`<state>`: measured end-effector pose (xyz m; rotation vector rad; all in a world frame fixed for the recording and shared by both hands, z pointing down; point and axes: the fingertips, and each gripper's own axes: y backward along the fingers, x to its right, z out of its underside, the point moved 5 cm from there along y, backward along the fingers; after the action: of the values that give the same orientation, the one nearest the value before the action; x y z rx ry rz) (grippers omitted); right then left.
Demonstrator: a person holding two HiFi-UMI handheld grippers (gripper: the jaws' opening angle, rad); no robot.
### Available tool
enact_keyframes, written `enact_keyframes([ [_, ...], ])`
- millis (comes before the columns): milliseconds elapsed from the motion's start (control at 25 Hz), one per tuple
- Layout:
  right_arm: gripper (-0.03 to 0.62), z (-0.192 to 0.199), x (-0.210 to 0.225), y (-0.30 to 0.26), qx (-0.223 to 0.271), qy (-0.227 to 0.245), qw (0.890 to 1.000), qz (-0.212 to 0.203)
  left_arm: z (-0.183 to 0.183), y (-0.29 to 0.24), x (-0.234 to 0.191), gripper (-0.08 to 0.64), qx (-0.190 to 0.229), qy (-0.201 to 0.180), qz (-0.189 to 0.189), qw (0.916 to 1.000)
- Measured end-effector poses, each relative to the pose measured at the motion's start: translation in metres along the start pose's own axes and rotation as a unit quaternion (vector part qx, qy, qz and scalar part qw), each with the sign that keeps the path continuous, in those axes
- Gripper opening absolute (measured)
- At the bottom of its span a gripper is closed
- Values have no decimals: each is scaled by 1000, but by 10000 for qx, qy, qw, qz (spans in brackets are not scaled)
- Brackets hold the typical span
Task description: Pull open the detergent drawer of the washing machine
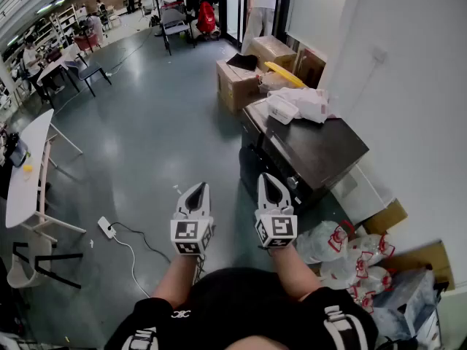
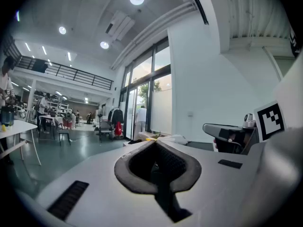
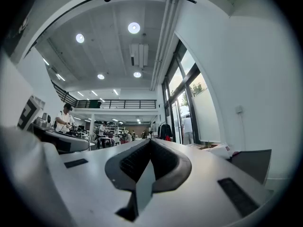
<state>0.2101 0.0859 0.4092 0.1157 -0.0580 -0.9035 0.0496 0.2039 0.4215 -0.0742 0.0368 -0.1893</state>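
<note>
The washing machine (image 1: 310, 155) is a dark, low box against the white wall at the right, seen from above; its front and detergent drawer are hidden from this angle. My left gripper (image 1: 197, 189) and right gripper (image 1: 268, 181) are held side by side in the air in front of me, level, to the left of the machine and touching nothing. In the left gripper view the left gripper (image 2: 154, 143) has its jaws pressed together with nothing between them. The right gripper (image 3: 150, 141) in its own view is likewise shut and empty.
White bags and a white box (image 1: 298, 105) lie on the machine's top. Cardboard boxes (image 1: 244, 79) stand beyond it, plastic bags (image 1: 350, 257) at its near side. A power strip and cable (image 1: 109, 228) lie on the grey floor, a white table (image 1: 29, 170) at the left.
</note>
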Motion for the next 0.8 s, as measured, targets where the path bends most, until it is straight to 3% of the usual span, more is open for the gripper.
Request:
enact_keyframes([
  [400,0,-1,2,17,-8,-19,10000,25,-1,16,15,2,-55,-126,-47,9999],
  [800,1,0,-16,11,-12,-42,10000,-51,3,22,1,2,-91,-182,46,9998],
])
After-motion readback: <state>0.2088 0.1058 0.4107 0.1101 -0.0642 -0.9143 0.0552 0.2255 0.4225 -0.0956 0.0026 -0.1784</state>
